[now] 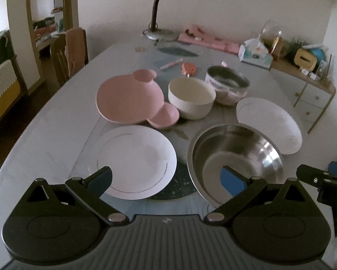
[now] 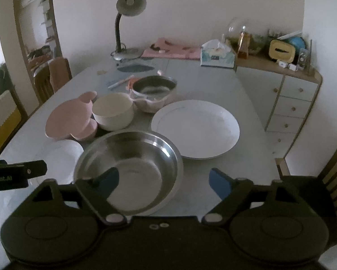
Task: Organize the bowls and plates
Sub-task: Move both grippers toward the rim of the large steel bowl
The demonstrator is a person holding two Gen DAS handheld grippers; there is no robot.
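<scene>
The dishes lie spread over the grey table (image 1: 44,135), none stacked yet. In the left view a white plate (image 1: 135,162) sits low centre-left, a large steel bowl (image 1: 235,157) just right of it, and a second white plate (image 1: 269,123) beyond that at right. Further up the frame are a pink plate with ears (image 1: 128,99), a cream bowl (image 1: 190,97) touching it, and a small steel bowl (image 1: 226,84) behind.

The left gripper (image 1: 166,181) hovers with jaws spread wide, empty, over the near edges of the white plate and steel bowl. The right gripper (image 2: 164,181) is likewise wide apart and holds nothing, its left finger over the steel bowl (image 2: 128,157).

This looks like the start: choosing a first piece. Next, I judge, one gripper must lower and pinch a rim, likely a plate's, to stack it on its twin.

A lamp (image 1: 168,4) and tissue box (image 1: 255,54) stand at the far end.
</scene>
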